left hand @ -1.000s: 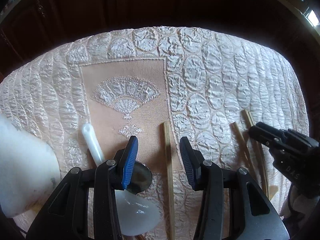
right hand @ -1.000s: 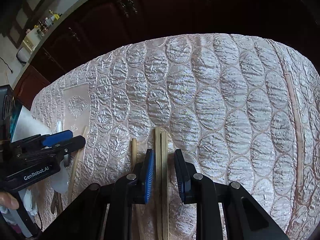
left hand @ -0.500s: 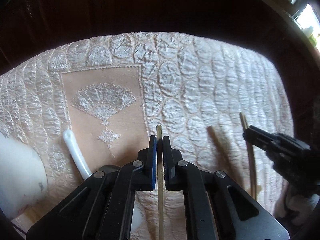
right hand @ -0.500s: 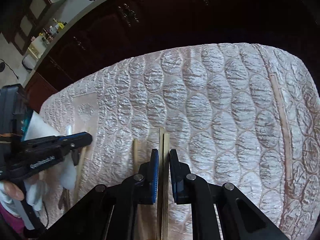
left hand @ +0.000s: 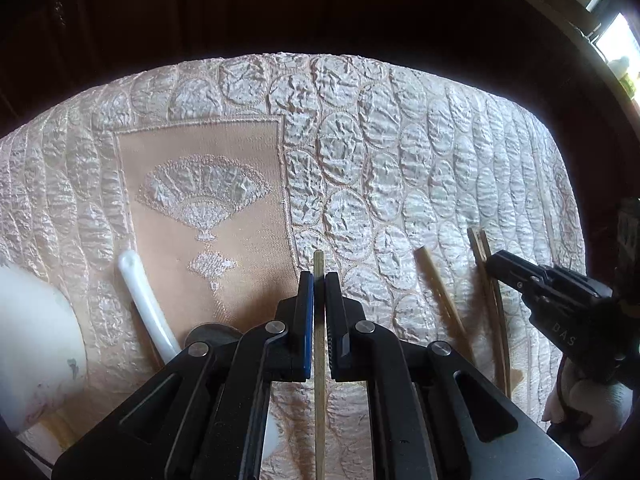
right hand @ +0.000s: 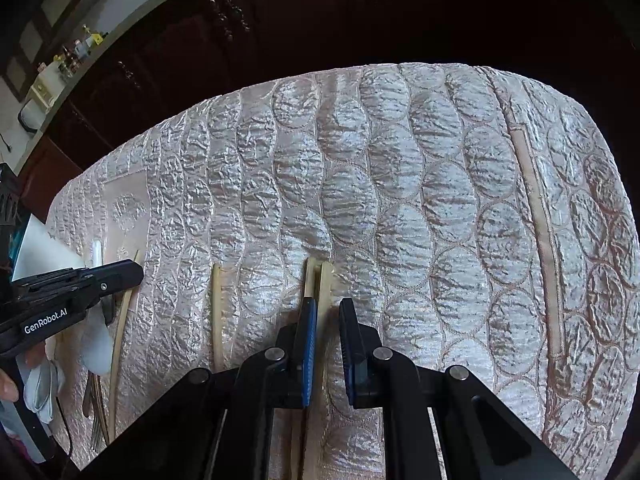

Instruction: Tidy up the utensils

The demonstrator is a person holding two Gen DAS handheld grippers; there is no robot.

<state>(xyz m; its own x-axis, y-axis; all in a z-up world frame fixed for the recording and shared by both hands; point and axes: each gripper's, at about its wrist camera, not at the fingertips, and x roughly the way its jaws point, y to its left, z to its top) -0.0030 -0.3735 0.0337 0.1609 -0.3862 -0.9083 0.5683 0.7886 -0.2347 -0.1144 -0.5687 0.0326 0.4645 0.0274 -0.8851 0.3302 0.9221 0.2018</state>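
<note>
A quilted satin tablecloth (left hand: 400,168) covered the table. The left gripper (left hand: 319,284) was clenched on one wooden chopstick (left hand: 319,264) lying on the cloth. The right gripper (right hand: 325,312) pinched a pair of chopsticks (right hand: 324,276); another chopstick (right hand: 216,312) lay between them.

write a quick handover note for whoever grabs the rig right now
Left hand-held gripper: shut on a single chopstick.
Right hand-held gripper: shut on a chopstick pair.
On the quilted cloth: one loose chopstick lies between the two grippers. A white spoon lies left of the left gripper, with some metal cutlery near it.
Done: both grips made.
Left: probably bring the chopsticks together, pick up the loose one, then sort the spoon and cutlery.
</note>
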